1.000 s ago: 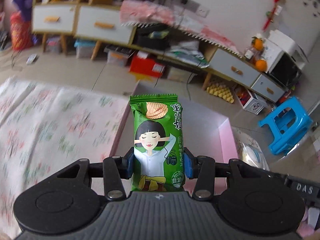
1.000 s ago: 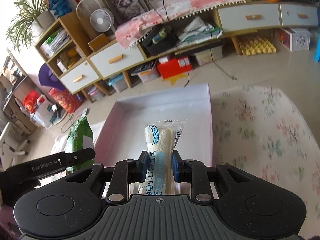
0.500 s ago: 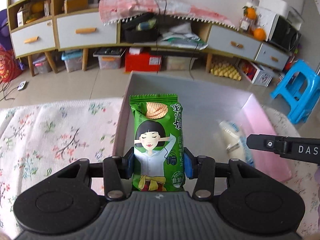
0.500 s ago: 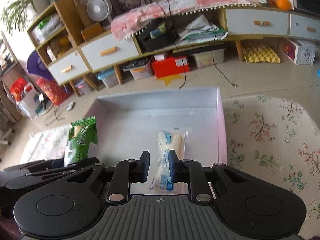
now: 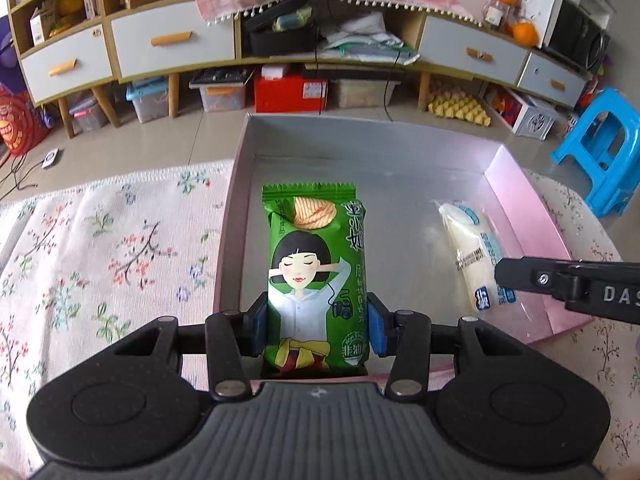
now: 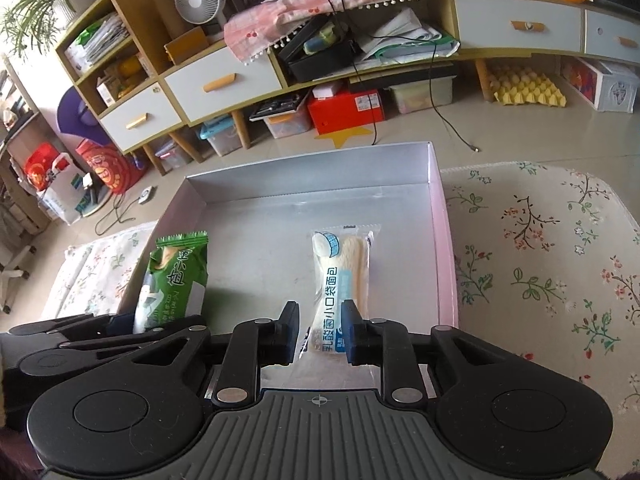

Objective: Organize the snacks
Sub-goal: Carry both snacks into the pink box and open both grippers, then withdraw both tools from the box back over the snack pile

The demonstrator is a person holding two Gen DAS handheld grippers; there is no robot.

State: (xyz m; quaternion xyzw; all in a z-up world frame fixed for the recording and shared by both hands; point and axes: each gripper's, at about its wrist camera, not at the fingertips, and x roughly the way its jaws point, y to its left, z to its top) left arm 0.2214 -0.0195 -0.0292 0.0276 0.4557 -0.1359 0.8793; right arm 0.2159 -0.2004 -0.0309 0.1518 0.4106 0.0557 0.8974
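My left gripper [image 5: 315,330] is shut on a green snack packet [image 5: 316,276] printed with a girl, and holds it over the left part of the grey tray [image 5: 360,160]. The packet also shows in the right wrist view [image 6: 174,280]. A white bread packet [image 6: 342,276] lies flat in the tray, right of the middle; it also shows in the left wrist view [image 5: 472,256]. My right gripper [image 6: 320,332] is open, its jaws either side of the bread packet's near end without gripping it. The right gripper also shows in the left wrist view [image 5: 568,284].
The tray has pink outer walls [image 6: 444,248] and sits on a floral cloth [image 6: 540,260]. Beyond it are the tiled floor, low cabinets [image 5: 172,44] with drawers, storage boxes and a blue stool [image 5: 600,148].
My right gripper let go of the bread packet, which now lies in the tray, and opened wider. My left gripper swung over the tray with the green packet still in it.
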